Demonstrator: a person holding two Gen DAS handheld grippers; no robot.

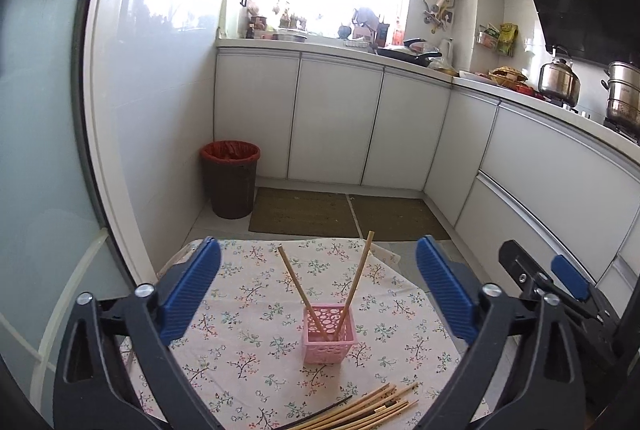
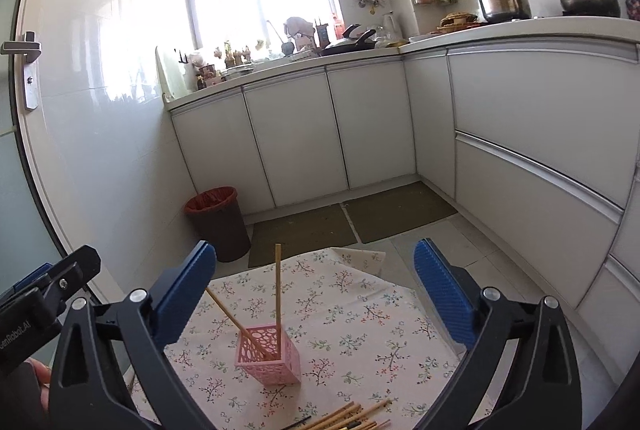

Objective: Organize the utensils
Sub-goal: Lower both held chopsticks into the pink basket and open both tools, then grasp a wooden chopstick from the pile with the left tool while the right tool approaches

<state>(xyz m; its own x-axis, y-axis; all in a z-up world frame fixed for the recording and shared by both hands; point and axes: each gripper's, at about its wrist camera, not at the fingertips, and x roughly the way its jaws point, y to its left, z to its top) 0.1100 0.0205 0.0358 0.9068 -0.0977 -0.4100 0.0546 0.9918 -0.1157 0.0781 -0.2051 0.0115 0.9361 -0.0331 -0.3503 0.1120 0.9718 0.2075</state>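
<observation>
where the flowered tablecloth (image 1: pixel 248 346) meets the lower edge of both views, a loose bundle of pale bamboo chopsticks (image 1: pixel 372 406) lies flat, a thin black stick among them. just above it, the left gripper (image 1: pixel 320 294) and the right gripper (image 2: pixel 316 298) both stand spread wide with nothing between their blue ribbed pads. beyond them a small pink perforated plastic basket (image 1: pixel 329 336) sits upright on the cloth, holding two bamboo chopsticks (image 1: pixel 356 282) that lean apart. farther off, a dark brown bin with a red liner (image 1: pixel 231 179) stands by white cabinets (image 1: pixel 336 118).
</observation>
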